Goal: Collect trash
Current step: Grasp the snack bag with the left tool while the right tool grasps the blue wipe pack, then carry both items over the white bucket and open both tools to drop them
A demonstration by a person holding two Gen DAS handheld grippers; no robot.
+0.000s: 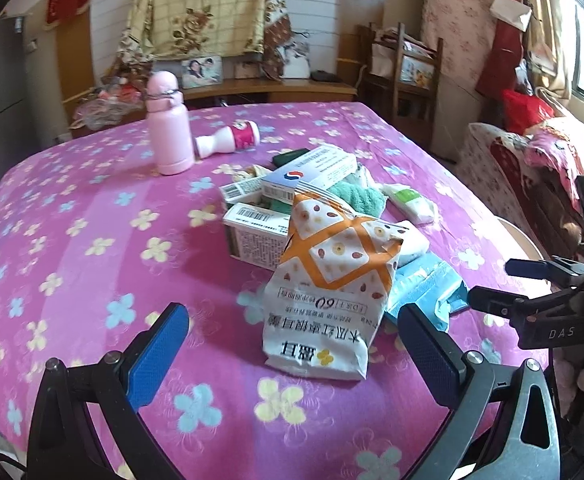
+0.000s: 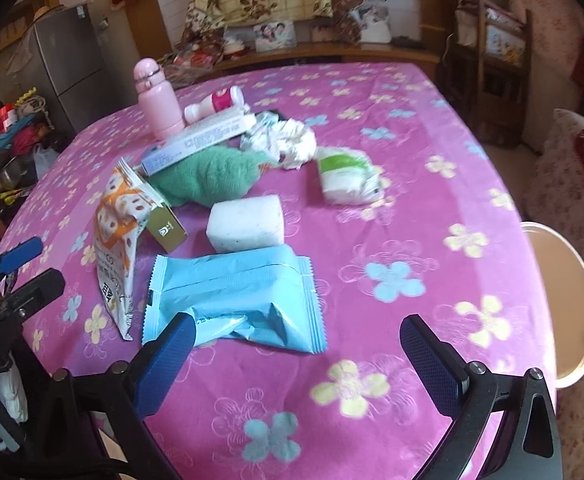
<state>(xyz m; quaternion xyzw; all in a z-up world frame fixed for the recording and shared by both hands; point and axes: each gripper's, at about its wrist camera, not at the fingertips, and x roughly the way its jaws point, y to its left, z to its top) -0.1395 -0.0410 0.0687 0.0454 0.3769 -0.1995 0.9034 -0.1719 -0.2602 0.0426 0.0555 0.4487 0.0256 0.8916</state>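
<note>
A pile of trash lies on the pink flowered tablecloth. A white and orange snack bag stands nearest my left gripper, which is open just in front of it. Behind it are cardboard boxes, a green cloth and a green-white wrapper. In the right wrist view my right gripper is open, its left finger at the near edge of a light blue wrapper. Beyond lie a white sponge block, the green cloth, crumpled tissue and the snack bag.
A pink bottle stands upright at the back, with a small white and pink bottle lying beside it. A round stool is off the table's right edge. A fridge, shelves and chairs surround the table.
</note>
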